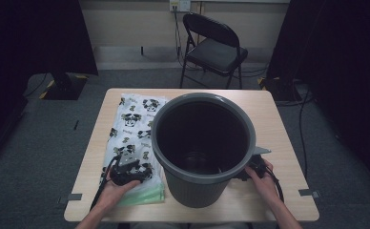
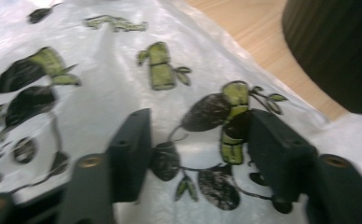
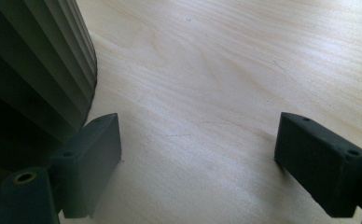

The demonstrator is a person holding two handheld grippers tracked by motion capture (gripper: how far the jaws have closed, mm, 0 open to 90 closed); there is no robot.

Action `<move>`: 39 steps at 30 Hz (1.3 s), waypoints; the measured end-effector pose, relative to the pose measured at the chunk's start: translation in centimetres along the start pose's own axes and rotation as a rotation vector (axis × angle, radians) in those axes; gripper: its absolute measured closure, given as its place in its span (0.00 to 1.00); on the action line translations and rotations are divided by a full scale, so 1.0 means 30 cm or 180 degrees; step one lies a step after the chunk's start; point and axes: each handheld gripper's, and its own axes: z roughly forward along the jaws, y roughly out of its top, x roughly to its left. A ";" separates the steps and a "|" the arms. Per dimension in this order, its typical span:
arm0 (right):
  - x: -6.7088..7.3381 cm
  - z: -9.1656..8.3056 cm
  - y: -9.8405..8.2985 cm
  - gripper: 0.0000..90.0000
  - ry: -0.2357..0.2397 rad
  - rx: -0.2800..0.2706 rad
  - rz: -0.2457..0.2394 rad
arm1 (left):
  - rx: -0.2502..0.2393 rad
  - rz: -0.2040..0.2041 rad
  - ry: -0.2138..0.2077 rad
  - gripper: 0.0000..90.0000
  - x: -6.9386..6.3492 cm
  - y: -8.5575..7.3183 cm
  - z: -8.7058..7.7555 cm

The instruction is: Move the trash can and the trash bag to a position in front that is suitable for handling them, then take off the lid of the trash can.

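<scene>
While the printed bag (image 2: 123, 93) lies flat along the left side of the counter (image 1: 278, 143), just beside the grey bin (image 1: 203, 148), the left gripper (image 2: 195, 154) sits low over the bag's near end with its jaws released; the white film with its green and black pattern shows between the pads, but they do not pinch it. The step in hand looks like picking up the bag, probably to line the bin. A clean pick would call for lowering the jaws onto the plastic and clenching on a single fold or edge, since thin film tends to slide away or come up as several layers.

On the far side of the bin, the right gripper (image 3: 198, 158) rests near its ribbed wall, jaws spread wide over bare wood and grasping nothing. The bin stands tall and close, so lifting the bag over its rim needs height. Beyond the counter a folding chair (image 1: 214, 47) stands well apart.
</scene>
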 end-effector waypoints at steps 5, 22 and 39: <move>0.000 0.000 0.000 0.15 0.0000 -0.0001 -0.0001 | 0.0047 0.0286 -0.0161 0.40 -0.014 -0.017 -0.023; -0.022 -0.024 0.019 0.26 0.0061 -0.0034 0.0040 | -0.0008 0.0097 -0.0507 0.27 -0.015 0.009 -0.071; -0.047 -0.172 0.227 0.49 0.0436 -0.0407 0.0126 | 0.0246 0.0263 -0.0420 0.23 -0.045 0.003 -0.031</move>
